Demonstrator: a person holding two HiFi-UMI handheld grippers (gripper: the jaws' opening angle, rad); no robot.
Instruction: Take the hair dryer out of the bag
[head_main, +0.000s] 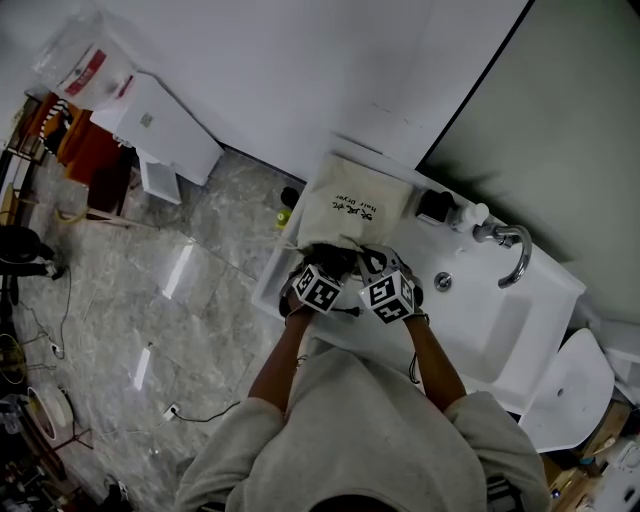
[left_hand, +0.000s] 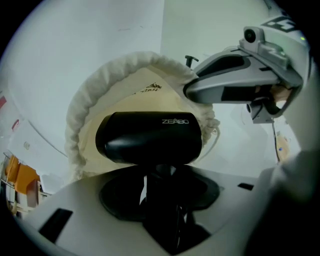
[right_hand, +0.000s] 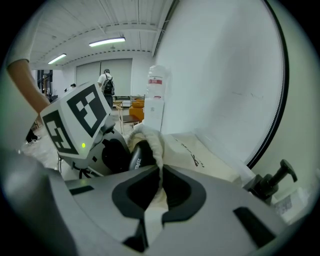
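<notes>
A cream drawstring bag (head_main: 352, 210) lies on the white counter (head_main: 275, 280) left of the sink, mouth toward me. In the left gripper view the black hair dryer (left_hand: 150, 137) sticks out of the gathered bag mouth (left_hand: 100, 95). Its dark handle runs down between the pads of my left gripper (left_hand: 162, 185), which is shut on it. My right gripper (right_hand: 159, 180) is shut on a fold of the bag's rim (right_hand: 150, 142), just right of the dryer (right_hand: 136, 157). The two marker cubes (head_main: 318, 290) sit side by side at the bag mouth.
A sink basin (head_main: 490, 330) with a chrome faucet (head_main: 510, 250) lies to the right. A small dark item (head_main: 435, 207) stands behind the bag. On the floor by the counter is a yellow bottle (head_main: 285, 215); a white box (head_main: 160, 125) stands farther left.
</notes>
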